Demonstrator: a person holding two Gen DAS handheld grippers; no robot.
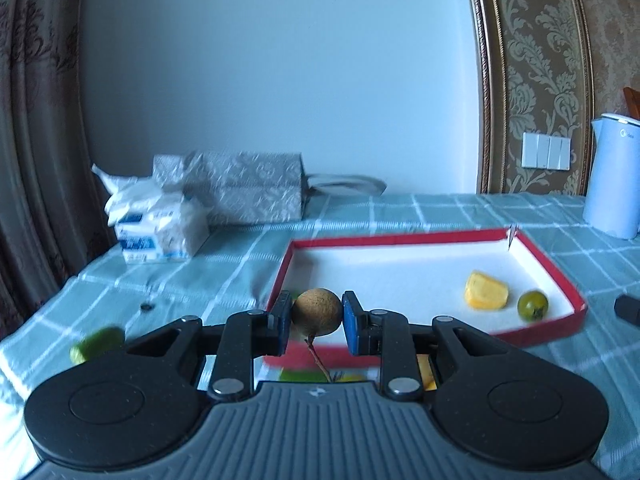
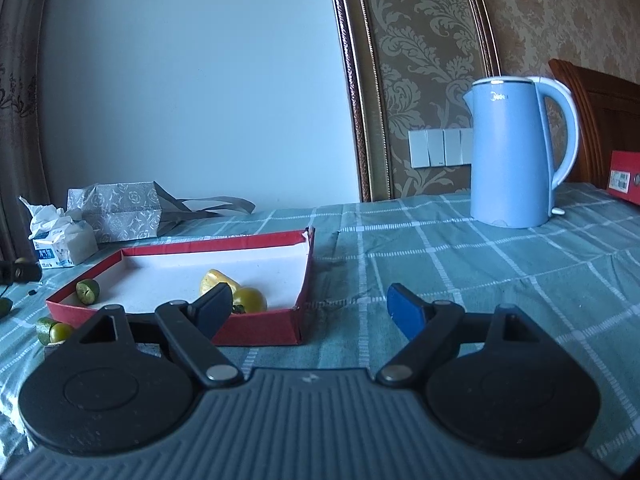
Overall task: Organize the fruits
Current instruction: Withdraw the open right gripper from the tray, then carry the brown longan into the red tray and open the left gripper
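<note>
My left gripper [image 1: 316, 318] is shut on a round brown fruit with a stem [image 1: 317, 312] and holds it above the near left corner of the red box [image 1: 556, 268]. Inside the white-lined box lie a yellow fruit piece [image 1: 486, 291] and a green tomato [image 1: 532, 306]. My right gripper [image 2: 310, 312] is open and empty, low over the cloth just right of the red box [image 2: 306, 276]. The yellow piece [image 2: 218, 280] and the green tomato [image 2: 251, 300] show behind its left finger. A small green fruit [image 2: 87, 291] sits at the box's left edge.
More green fruits lie on the checked tablecloth left of the box [image 2: 54, 331], [image 1: 98, 344]. A tissue pack [image 1: 156, 228] and a grey gift bag [image 1: 248, 188] stand at the back left. A blue kettle [image 2: 516, 152] stands at the back right, a red box [image 2: 624, 182] beyond it.
</note>
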